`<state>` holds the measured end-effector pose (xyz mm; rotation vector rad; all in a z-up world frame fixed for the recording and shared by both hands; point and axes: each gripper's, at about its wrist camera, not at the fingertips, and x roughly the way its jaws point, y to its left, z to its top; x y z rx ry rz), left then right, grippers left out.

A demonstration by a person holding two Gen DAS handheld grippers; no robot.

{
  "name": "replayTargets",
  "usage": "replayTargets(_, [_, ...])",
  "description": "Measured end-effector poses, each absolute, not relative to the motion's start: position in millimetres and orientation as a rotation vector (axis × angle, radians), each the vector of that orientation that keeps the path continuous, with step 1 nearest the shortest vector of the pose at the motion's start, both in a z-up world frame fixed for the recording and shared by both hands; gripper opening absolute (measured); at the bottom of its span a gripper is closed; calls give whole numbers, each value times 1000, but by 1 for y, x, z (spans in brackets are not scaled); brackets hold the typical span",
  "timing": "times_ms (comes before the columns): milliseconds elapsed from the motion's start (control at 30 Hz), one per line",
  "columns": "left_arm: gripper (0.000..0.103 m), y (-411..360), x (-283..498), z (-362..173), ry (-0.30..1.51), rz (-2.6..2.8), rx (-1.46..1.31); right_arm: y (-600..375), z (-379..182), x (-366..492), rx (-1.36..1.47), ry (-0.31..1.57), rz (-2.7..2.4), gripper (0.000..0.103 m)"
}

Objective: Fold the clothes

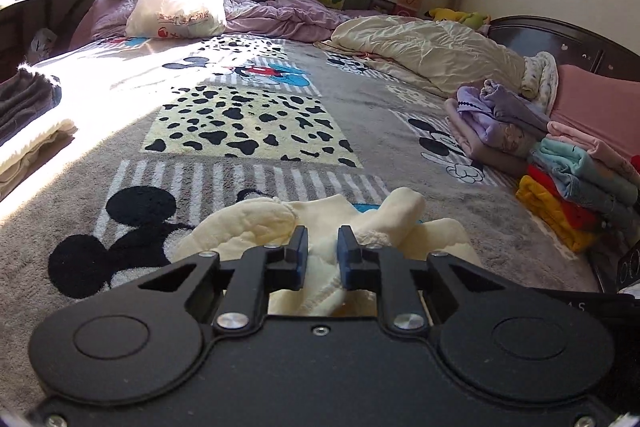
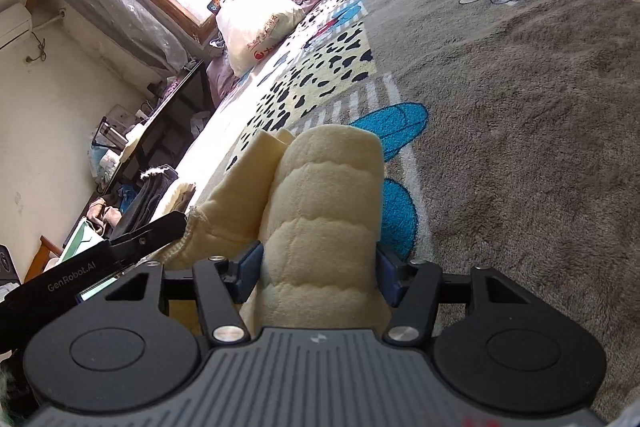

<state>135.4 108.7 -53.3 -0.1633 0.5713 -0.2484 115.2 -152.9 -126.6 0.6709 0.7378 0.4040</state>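
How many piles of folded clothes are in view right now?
3: a purple pile at right, a colourful pile just nearer beside it, and a dark-and-cream pile at the left edge. Others may lie outside view.

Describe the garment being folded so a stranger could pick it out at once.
Start at the grey cartoon-mouse blanket that covers the bed and come to its near edge. There lies a cream fleece garment, bunched, with the left gripper and the right gripper each closed on a part of it. Unlike the folded stack of clothes at the right, it is pale, plain and loose.
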Motion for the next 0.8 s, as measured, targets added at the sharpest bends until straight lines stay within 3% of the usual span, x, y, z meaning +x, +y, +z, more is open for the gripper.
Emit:
replayTargets(67, [1,120,136,-52,556,-216,-225,-155,-126,118,683,735,414,50])
replayTargets(200, [0,159,135,-51,527,-118,-378,-156,-121,123,686,721,434,43])
replayTargets(433, [2,215,124,-48,515,-41,-504,-162,-115,135,715,700,416,41])
replayTargets(467, [9,212,123,-45,509,-77,-487,-162,-116,137,714,704,413,41])
replayTargets(500, [36,204,122,-41,498,-109,-464,-162,-117,138,714,709,409,41])
replayTargets(567, [80,188,120,-35,476,-175,-419,-162,-118,141,718,722,404,41])
replayTargets(800, [79,93,136,-50,553,-279,-99,-160,-117,140,691,734,403,41])
